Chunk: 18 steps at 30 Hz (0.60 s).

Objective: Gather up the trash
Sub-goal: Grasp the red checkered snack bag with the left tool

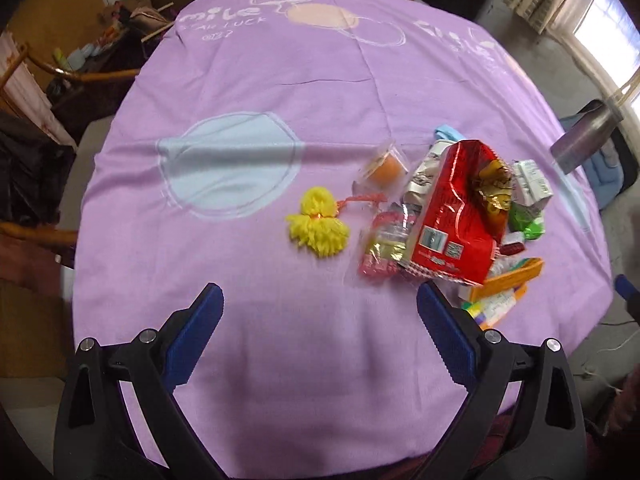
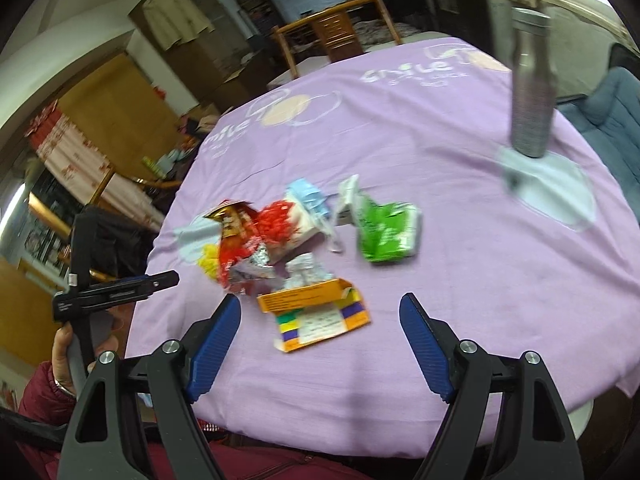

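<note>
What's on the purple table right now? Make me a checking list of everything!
Surface: purple tablecloth with printed circles, covering a round table.
Job's things: red foil bag, green wrapper, orange box, yellow yarn tassel, piled near the front edge.
Clutter: metal bottle standing apart from the pile.
Grippers: left gripper open, empty; right gripper open, empty, jaws either side of the orange box, above it.
Cables: white cord on the floor.
Surroundings: wooden chair, cluttered room.
</note>
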Tool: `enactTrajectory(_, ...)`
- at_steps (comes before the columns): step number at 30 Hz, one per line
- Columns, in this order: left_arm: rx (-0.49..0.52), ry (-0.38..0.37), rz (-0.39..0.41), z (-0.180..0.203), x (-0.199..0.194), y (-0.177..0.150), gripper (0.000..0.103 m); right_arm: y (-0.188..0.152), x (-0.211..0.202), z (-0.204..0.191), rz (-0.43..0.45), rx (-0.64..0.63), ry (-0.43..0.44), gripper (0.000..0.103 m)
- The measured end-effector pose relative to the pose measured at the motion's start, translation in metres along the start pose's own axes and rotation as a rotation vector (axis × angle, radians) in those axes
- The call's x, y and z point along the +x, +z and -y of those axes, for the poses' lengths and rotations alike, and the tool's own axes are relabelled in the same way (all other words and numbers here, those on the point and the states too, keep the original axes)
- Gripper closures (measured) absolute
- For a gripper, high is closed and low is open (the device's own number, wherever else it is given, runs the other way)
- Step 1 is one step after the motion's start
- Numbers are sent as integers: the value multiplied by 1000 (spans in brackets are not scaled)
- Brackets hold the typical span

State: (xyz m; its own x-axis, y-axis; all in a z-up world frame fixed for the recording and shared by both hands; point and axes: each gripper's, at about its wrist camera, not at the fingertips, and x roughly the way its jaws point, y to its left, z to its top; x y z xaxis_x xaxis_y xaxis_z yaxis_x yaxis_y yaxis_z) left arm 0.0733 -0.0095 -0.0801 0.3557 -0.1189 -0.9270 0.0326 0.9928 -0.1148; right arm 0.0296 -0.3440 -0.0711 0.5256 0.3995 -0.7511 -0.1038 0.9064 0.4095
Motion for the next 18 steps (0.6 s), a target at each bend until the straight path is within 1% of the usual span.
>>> enactTrajectory(3, 28, -58, 16, 15, -2, 0, 9, 1, 4, -7, -8, -18, 7, 23)
enactTrajectory(6, 110, -115, 30, 49, 5, 6, 9, 0, 0, -11, -5, -28, -6, 23)
enactTrajectory(9, 212, -154, 27, 89, 23, 15, 9, -3, -8, -8, 6, -26, -35, 23)
enactTrajectory(12, 295, -156, 1, 118, 43, 18, 9, -8, -21, 4, 26, 6, -75, 23)
enactTrajectory(14, 339, -105, 17, 131, 56, 23, 9, -11, -30, 14, 42, 38, -97, 23)
enactTrajectory(15, 340, -97, 15, 132, 63, 27, 9, -12, -32, 20, 47, 52, -105, 23)
enactTrajectory(16, 332, -104, 12, 130, 67, 30, 11, -14, -35, 24, 51, 65, -112, 23)
enactTrajectory(17, 317, -113, 15, 126, 69, 31, 16, -16, -37, 28, 55, 77, -116, 23)
enactTrajectory(18, 303, -129, 22, 123, 67, 32, 31, -16, -39, 30, 58, 84, -115, 23)
